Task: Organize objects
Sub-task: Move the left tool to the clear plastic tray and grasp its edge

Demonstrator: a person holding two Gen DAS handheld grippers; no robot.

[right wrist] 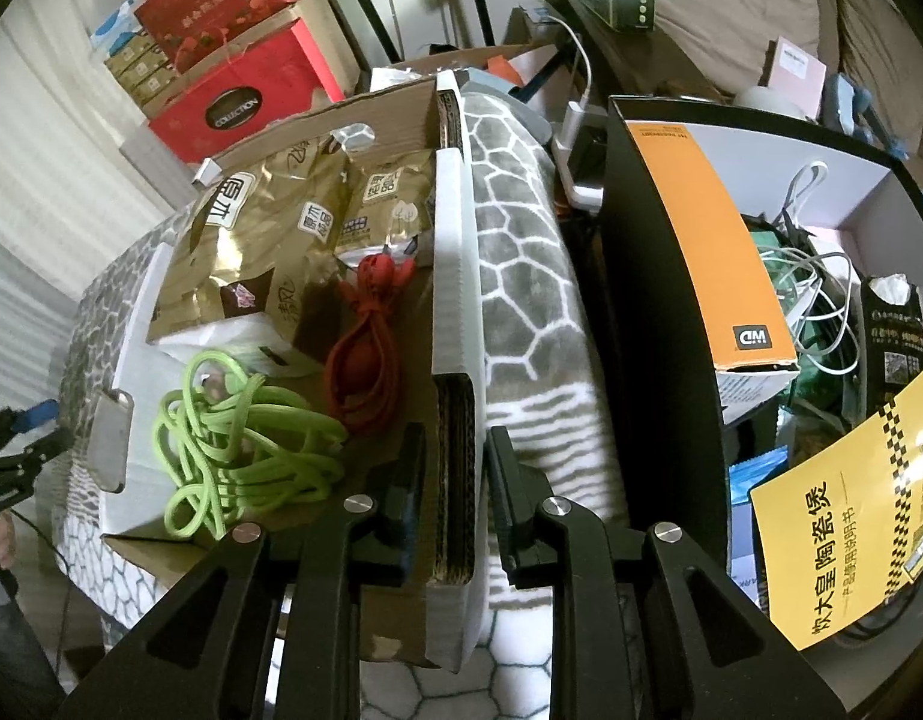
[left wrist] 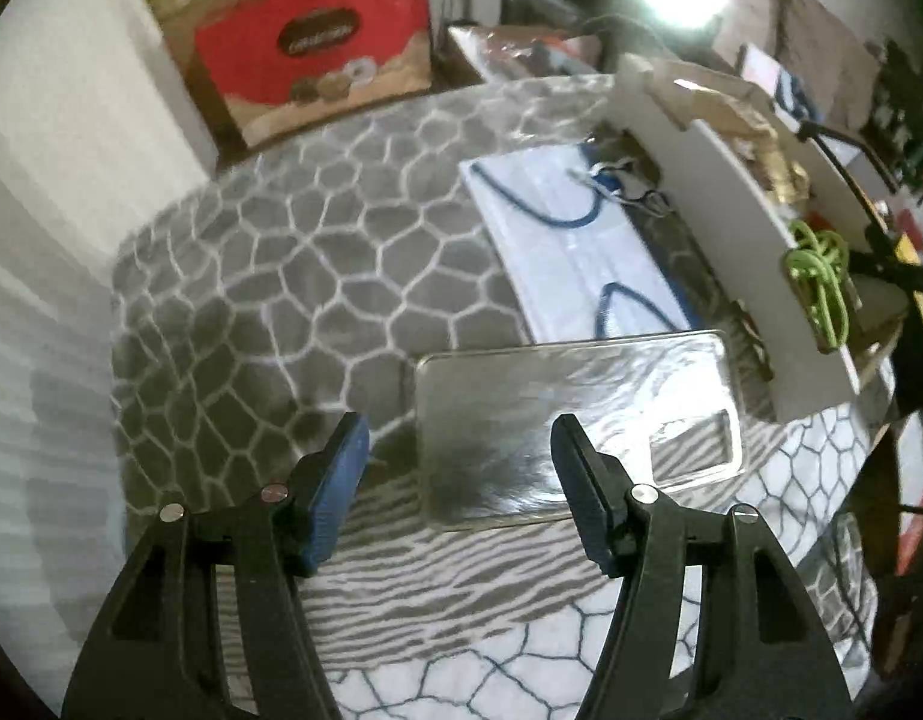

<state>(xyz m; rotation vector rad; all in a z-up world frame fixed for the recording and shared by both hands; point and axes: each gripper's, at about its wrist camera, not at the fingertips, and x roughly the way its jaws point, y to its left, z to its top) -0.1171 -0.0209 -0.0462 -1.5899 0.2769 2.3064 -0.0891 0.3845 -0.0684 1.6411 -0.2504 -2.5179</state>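
Two tools share the job: the right tool (right wrist: 449,480) pinches the box (right wrist: 452,324) wall, while the left tool (left wrist: 458,450) hangs spread and empty over the clear case (left wrist: 575,420) just beside the box. Better to straddle the case's edge squarely before closing.

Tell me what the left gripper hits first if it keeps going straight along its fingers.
Most likely the clear phone case lying on the patterned blanket: it sits just ahead of the open left gripper, though depth is hard to judge.
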